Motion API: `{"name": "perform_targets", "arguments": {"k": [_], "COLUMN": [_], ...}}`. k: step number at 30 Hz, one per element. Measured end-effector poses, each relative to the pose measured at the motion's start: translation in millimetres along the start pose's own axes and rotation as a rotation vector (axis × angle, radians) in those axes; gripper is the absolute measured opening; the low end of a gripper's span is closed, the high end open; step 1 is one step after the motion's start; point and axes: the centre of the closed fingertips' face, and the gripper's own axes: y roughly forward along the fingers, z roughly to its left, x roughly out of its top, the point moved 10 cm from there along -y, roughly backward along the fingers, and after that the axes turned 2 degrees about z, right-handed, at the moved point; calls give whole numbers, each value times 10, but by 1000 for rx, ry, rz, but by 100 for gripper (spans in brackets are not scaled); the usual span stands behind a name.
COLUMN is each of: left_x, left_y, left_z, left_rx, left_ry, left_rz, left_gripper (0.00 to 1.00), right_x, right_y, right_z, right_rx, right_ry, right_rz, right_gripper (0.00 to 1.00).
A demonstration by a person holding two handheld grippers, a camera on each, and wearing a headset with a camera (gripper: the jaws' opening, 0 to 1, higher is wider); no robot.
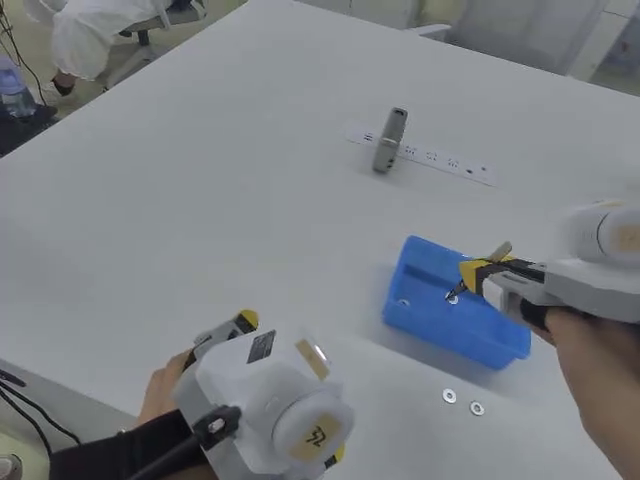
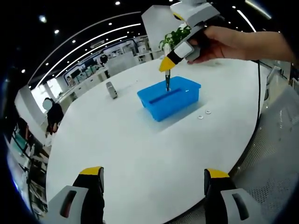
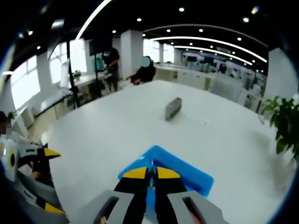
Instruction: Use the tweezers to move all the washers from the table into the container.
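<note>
A blue container (image 1: 455, 318) sits on the white table (image 1: 200, 200). My right gripper (image 1: 478, 272) hovers over it, shut on thin tweezers (image 1: 462, 287) that point down into the box. A small washer (image 1: 452, 298) appears to be at the tweezer tips. Another washer (image 1: 404, 301) lies inside the box, and two washers (image 1: 449, 397) (image 1: 477, 408) lie on the table by its near side. My left gripper (image 1: 290, 390) is near the table's front edge; the left gripper view shows it open (image 2: 154, 186) and holding nothing. The right gripper view shows shut jaws (image 3: 152, 173) above the container (image 3: 191, 177).
A grey metal block (image 1: 389, 140) stands on a white power strip (image 1: 430, 158) at the far middle of the table. People and desks are in the background (image 3: 140, 70). A potted plant (image 3: 285, 121) stands past the table's edge.
</note>
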Motion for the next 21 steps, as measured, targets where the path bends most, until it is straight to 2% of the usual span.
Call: {"name": "perform_targets", "arguments": {"k": [6,10,13,17,21], "left_x": [-3,-4,-5,-5,-2], "left_y": [-1,-2,-2,-2,-5], "left_z": [6,7,12,12,10], "left_rx": [4,6,11,10,15], "left_ry": [-4,-3,-6,-7,0], "left_rz": [3,5,5,6,7], "left_gripper": [91,91,91,91,91], "right_x": [-188,-267,-330,-323,-327], "right_y": [254,357,381,365,364], "right_z": [-63,-80,-46,-31,7], "right_rx": [-9,-6,-3,-5,-8], "right_ry": [54,70,75,80,42], "right_rz": [42,73,90,78,78], "right_gripper": [1,1,1,1,1]}}
